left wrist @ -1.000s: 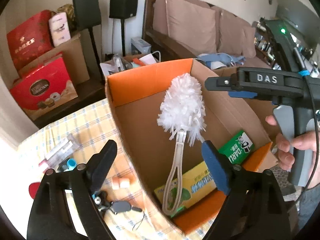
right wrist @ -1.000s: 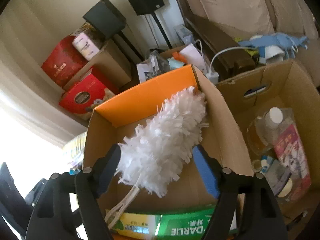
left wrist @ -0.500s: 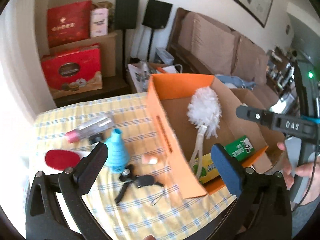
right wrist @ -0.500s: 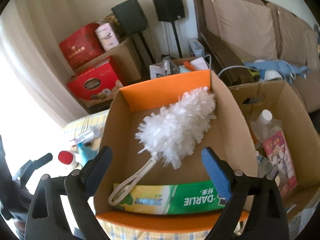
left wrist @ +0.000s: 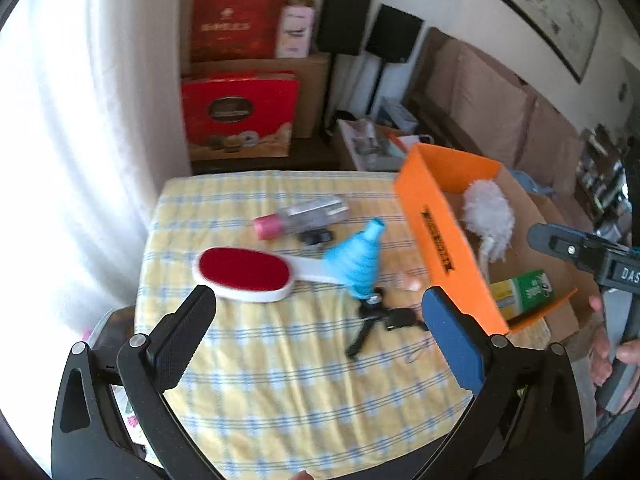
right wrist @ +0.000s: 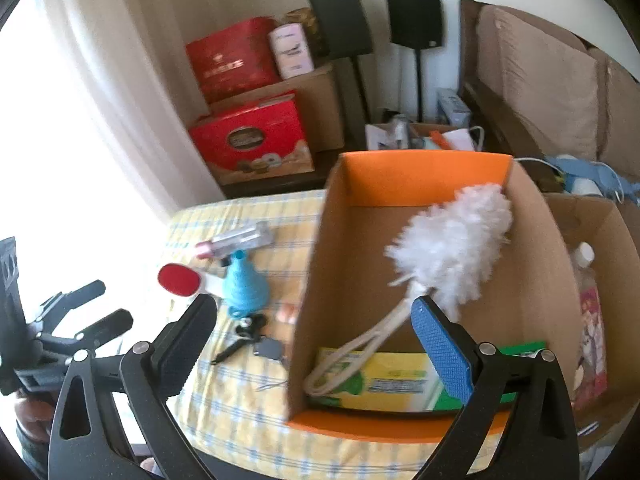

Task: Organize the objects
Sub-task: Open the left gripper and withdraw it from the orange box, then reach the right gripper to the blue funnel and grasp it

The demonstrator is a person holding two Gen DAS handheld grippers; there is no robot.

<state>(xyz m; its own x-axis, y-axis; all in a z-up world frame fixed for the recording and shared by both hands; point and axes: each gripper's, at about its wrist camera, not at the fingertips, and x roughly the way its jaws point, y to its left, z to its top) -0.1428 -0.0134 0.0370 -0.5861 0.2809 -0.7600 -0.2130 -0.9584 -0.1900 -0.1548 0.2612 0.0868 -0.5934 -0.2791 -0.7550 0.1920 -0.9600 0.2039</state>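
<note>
An orange cardboard box [left wrist: 438,236] [right wrist: 312,304] stands on the right of the yellow checked table [left wrist: 280,380]. In it lie a white duster [right wrist: 452,244] [left wrist: 490,220] and a green-yellow Darlie box [right wrist: 384,380] [left wrist: 524,290]. On the table lie a red lint brush [left wrist: 244,274] [right wrist: 178,280], a blue funnel-shaped thing [left wrist: 358,264] [right wrist: 244,286], a clear tube with a pink cap [left wrist: 300,218] [right wrist: 236,240], and a black key bundle [left wrist: 376,318] [right wrist: 250,336]. My left gripper [left wrist: 320,336] is open and empty above the table's near side. My right gripper [right wrist: 316,348] is open and empty above the box's near-left corner.
Red gift boxes [left wrist: 238,114] and speakers [left wrist: 344,20] stand against the far wall. A sofa [right wrist: 540,80] is at the back right. A second cardboard box [right wrist: 612,280] with bottles stands right of the orange one. A white curtain [left wrist: 80,140] hangs at the left.
Both grippers have pulled back and up from the orange box, the left one swinging left over the table. The duster lies in the box, no longer between the right fingers.
</note>
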